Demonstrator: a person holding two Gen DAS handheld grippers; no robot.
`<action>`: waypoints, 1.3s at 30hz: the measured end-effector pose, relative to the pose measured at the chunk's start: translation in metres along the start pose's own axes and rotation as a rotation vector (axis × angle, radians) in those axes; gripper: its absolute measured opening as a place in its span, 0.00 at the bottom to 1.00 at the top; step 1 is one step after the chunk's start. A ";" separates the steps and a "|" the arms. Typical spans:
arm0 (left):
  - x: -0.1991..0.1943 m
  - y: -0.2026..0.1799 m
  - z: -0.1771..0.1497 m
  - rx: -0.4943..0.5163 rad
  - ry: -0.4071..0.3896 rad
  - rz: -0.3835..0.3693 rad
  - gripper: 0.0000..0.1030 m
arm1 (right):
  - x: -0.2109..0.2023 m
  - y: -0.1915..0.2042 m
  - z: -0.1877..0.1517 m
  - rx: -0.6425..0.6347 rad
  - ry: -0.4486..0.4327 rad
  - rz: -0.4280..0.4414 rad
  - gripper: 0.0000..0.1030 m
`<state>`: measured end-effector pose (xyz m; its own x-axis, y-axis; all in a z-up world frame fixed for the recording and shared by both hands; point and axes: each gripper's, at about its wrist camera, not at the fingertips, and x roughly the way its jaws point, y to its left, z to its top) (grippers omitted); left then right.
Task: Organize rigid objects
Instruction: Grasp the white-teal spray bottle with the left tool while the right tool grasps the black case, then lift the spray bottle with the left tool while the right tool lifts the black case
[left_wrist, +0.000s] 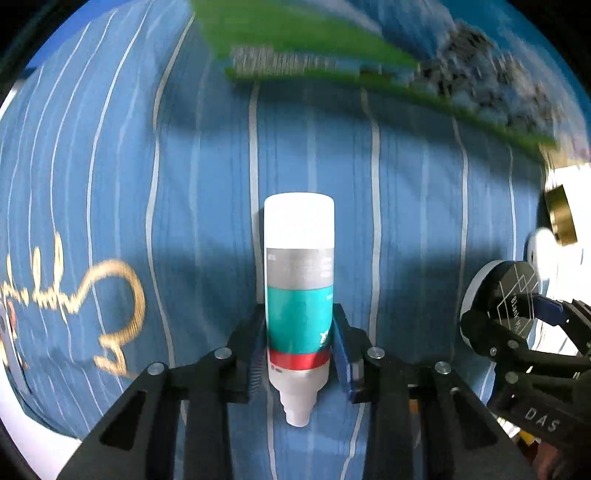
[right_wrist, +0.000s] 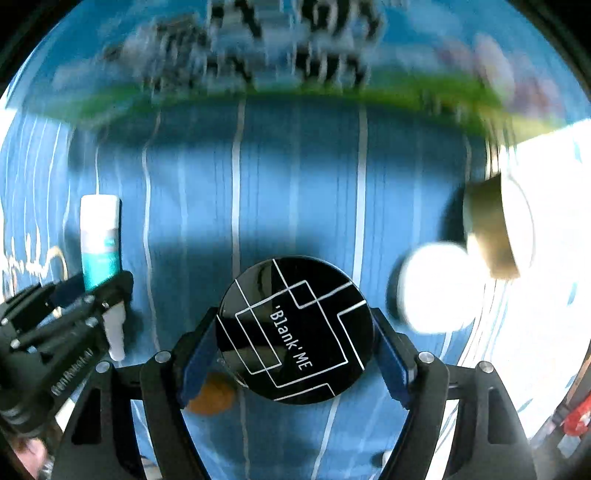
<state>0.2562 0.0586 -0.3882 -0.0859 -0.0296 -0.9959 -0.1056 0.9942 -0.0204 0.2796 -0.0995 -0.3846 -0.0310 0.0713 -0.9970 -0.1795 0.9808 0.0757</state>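
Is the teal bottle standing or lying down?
Lying down. The bottle rests flat on the striped cloth, nozzle toward the camera, with the left gripper shut on it.

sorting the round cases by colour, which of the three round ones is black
The round case between the right gripper's fingers: a black lid with white lines and "Blank ME". The disc beside it is white, and the third has a gold rim.

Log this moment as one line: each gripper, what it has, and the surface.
left gripper: shut on bottle | right gripper: around round black compact, contact unclear | surface: blue striped cloth
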 end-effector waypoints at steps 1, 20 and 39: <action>0.002 0.000 -0.007 -0.001 0.004 -0.002 0.29 | 0.003 -0.002 -0.009 0.004 0.008 0.005 0.77; 0.004 -0.018 -0.049 0.017 -0.016 -0.005 0.29 | 0.022 0.030 -0.038 -0.001 0.025 -0.119 0.75; -0.059 -0.032 -0.061 0.044 -0.126 -0.069 0.29 | -0.019 0.015 -0.073 -0.040 -0.053 -0.054 0.75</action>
<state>0.2041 0.0224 -0.3232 0.0458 -0.0872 -0.9951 -0.0629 0.9939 -0.0900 0.2054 -0.0991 -0.3630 0.0315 0.0285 -0.9991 -0.2185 0.9756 0.0209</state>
